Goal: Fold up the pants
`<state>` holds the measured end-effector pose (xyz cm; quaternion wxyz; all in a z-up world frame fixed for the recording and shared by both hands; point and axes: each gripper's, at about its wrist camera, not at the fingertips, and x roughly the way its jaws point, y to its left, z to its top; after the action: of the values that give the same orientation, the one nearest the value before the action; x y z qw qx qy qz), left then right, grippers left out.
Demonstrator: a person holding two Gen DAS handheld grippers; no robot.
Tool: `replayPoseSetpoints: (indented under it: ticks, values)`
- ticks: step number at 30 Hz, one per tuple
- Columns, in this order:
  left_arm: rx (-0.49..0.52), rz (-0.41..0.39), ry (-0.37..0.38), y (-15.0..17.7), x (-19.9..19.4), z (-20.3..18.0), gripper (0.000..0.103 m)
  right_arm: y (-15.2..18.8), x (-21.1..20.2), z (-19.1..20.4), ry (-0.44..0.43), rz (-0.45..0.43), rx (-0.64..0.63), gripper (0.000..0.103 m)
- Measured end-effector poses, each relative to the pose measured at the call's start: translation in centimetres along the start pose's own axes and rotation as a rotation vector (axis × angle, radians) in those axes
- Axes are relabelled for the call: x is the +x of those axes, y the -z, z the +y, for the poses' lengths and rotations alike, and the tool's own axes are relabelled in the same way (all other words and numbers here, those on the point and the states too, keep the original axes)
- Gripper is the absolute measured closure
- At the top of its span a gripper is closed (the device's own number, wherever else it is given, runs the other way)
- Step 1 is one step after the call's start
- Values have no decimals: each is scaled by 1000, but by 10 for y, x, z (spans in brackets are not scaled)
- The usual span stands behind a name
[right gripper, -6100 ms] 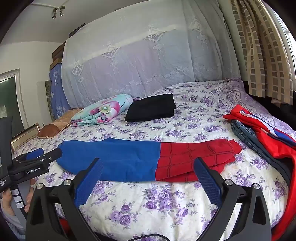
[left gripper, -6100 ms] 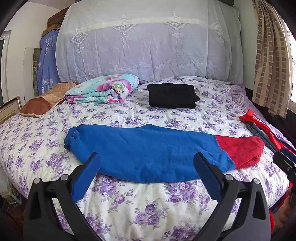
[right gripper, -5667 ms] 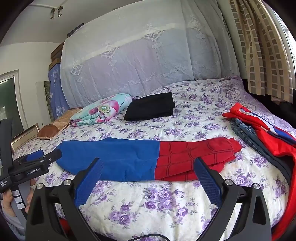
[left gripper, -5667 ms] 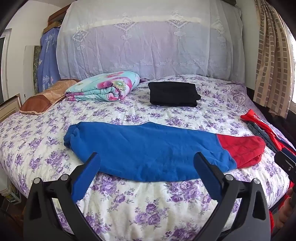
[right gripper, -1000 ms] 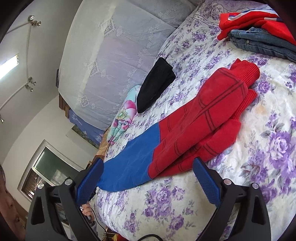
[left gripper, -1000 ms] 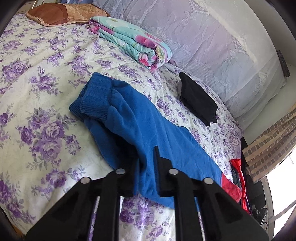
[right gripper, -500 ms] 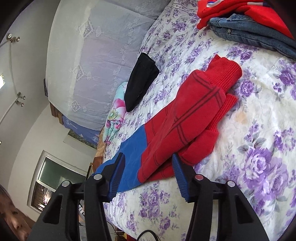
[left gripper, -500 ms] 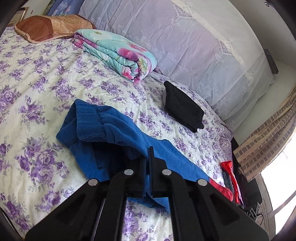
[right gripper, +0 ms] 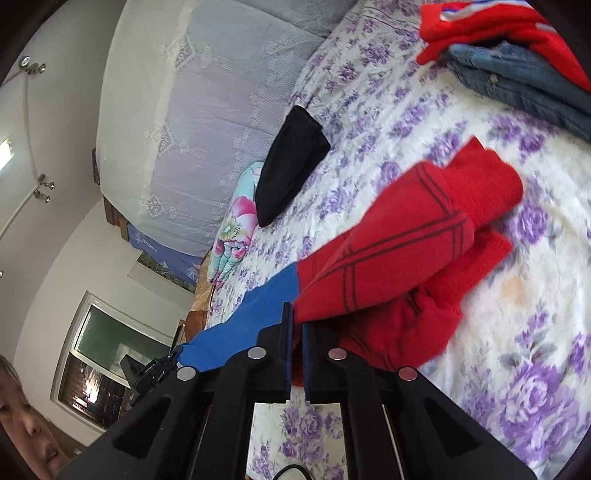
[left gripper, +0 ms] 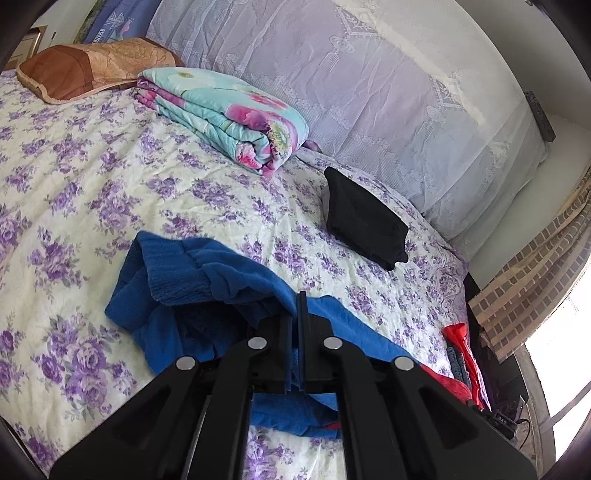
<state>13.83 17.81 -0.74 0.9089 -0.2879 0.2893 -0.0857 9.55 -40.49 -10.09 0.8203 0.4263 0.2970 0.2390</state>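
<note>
The blue-and-red pants (left gripper: 236,280) lie lengthwise across the near part of the bed (left gripper: 92,192), on its purple-flowered sheet. The ribbed blue waistband end is bunched and lifted off the sheet, with the cloth rumpled under it. The left gripper (left gripper: 298,306) is clamped on the blue fabric near that end, its jaws pressed together with a fold of cloth pinched between them.

In the right wrist view the red lower legs of the pants (right gripper: 406,240), marked with thin dark lines, lie one over the other, the ribbed cuffs pointing away from the camera. The right gripper (right gripper: 297,321) has just been closing and now pinches the near edge of the pants about where red meets blue, with fabric between its nearly touching jaws.

Beyond the pants, toward the lace-covered headboard (left gripper: 388,103), sits a folded black garment (left gripper: 364,225). Left of it lies a folded floral quilt (left gripper: 229,114), and further left a brown pillow (left gripper: 88,70). At the bed's far right edge a pile of folded jeans (right gripper: 517,81) lies under a red garment (right gripper: 491,26). A checked curtain (left gripper: 532,295) hangs at the right. A person's face shows partly in the lower left corner of the right wrist view.
</note>
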Motion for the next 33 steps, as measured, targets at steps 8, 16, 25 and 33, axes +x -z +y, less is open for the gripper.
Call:
replayPoseSetpoints:
  ticks: [8,16,25,33]
  values:
    - [55,-37,-30,-59,42,-31,102,-93,38,21,29,-53,-113,99]
    - [60,-17,-176,-113,143,-22,102,-184,153,-8,117,17,-71,98]
    - [-127,100,-194,-98,212,48,82,-190,165,-39,147,-58,9,40]
    - [-52,-43,-233,-111,143,31,33,-169,152,-8,207,-46,-174,28]
